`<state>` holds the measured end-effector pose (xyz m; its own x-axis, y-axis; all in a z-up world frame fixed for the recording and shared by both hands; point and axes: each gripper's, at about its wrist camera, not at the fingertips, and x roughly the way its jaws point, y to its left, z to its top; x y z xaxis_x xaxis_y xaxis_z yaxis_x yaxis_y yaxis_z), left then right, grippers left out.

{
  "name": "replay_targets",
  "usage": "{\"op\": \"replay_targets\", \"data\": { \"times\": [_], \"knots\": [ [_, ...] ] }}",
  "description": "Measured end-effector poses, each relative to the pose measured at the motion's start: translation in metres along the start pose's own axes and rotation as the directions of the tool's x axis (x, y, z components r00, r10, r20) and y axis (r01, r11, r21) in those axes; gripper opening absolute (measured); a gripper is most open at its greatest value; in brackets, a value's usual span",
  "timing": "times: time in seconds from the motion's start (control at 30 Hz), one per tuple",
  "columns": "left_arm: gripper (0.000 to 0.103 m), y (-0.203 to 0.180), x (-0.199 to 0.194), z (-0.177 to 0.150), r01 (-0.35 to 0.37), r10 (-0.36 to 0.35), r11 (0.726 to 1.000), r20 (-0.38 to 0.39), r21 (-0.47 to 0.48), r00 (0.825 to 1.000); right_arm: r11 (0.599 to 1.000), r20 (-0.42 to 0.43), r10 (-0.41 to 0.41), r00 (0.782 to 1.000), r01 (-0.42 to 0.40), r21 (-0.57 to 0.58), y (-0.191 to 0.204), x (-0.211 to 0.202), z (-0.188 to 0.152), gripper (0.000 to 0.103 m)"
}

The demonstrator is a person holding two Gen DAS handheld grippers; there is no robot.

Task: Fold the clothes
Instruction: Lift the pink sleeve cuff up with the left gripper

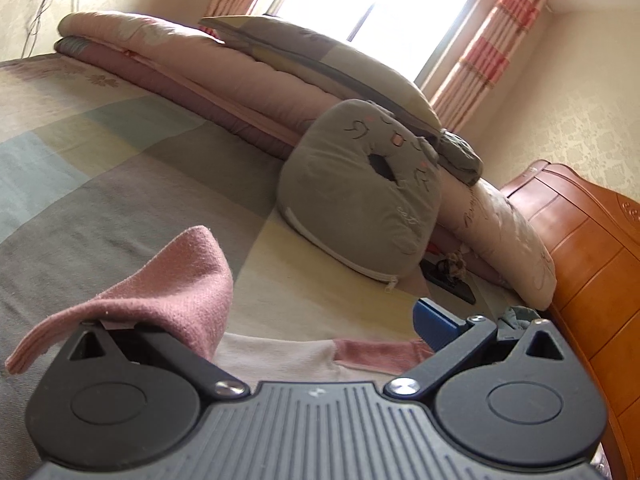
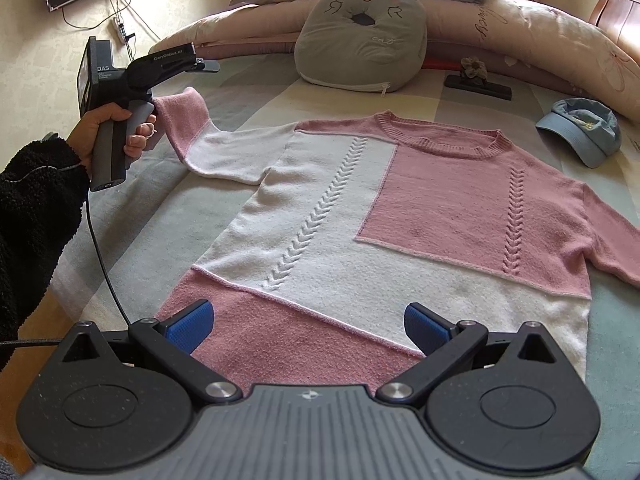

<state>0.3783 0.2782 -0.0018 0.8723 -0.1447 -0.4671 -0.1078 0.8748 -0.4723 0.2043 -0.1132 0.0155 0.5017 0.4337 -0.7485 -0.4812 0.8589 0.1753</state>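
While the checked bedspread (image 2: 132, 240) fills most of both views, a pink-and-white knitted sweater (image 2: 360, 220) lies flat on it, front up, neckline toward the far bedding and hem toward the right gripper (image 2: 308, 324). That gripper hovers just above the hem with its blue pads (image 2: 192, 320) spread wide, one over the pink band at the bottom corner and the other over the white panel, gripping nothing. Along the far edge of the bed sits a rolled pink quilt (image 2: 520, 28), and in front of it a grey cat-face cushion (image 2: 360, 36) stands upright. On the sweater's left sleeve (image 2: 188, 120), the pink cuff end is lifted off the bedspread, rising beside the left gripper (image 2: 200, 65), which a hand (image 2: 108, 132) in a black fleece sleeve (image 2: 36, 216) holds by the handle. From the left wrist camera, the pink cuff (image 1: 168, 280) drapes over the gripper's left finger and hides it, while the blue right pad (image 1: 434, 318) stands well apart, so the cuff appears hooked rather than pinched, and whether anything clamps it cannot be told. A blue cap (image 2: 580, 128) rests on the bedspread near the sweater's right shoulder, apart from it.
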Motion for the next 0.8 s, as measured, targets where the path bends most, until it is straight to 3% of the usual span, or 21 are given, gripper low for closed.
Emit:
{"op": "replay_targets", "data": {
  "times": [0.8],
  "knots": [
    [0.102, -0.103, 0.025, -0.003, 0.075, -0.077, 0.997, -0.074, -0.036, 0.994, 0.996, 0.039, 0.026, 0.999, -0.029, 0.079, -0.054, -0.019, -0.033, 0.103]
  ]
}}
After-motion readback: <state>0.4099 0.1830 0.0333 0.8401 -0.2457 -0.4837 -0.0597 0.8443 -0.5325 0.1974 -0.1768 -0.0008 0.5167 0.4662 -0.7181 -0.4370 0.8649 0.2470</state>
